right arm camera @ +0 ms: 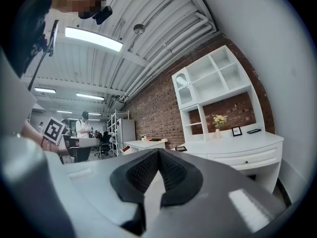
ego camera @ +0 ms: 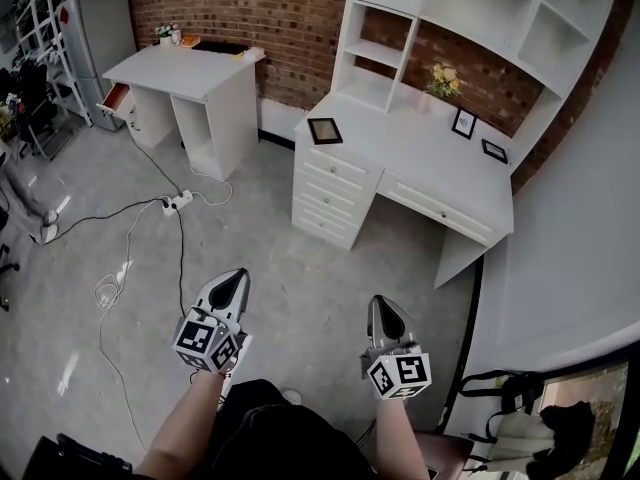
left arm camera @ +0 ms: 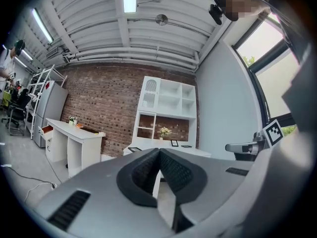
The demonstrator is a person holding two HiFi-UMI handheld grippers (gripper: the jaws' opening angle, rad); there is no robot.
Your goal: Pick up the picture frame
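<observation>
A white desk with a hutch (ego camera: 430,148) stands against the brick wall. One black picture frame (ego camera: 324,130) lies flat on its left end. A small one (ego camera: 464,122) stands upright at the back, and another (ego camera: 494,150) lies flat to its right. Both grippers are held level over the floor, well short of the desk. My left gripper (ego camera: 237,278) has its jaws shut and empty, tips meeting (left arm camera: 159,151). My right gripper (ego camera: 382,306) is likewise shut on nothing (right arm camera: 158,151). The right gripper view shows the upright frame (right arm camera: 237,131) beside a vase of flowers (right arm camera: 218,122).
A second white desk (ego camera: 190,73) with an open drawer stands at the back left. Cables and a power strip (ego camera: 178,203) trail across the grey floor on my left. A bag (ego camera: 520,418) lies at the lower right by the wall. A person (right arm camera: 84,125) stands far off.
</observation>
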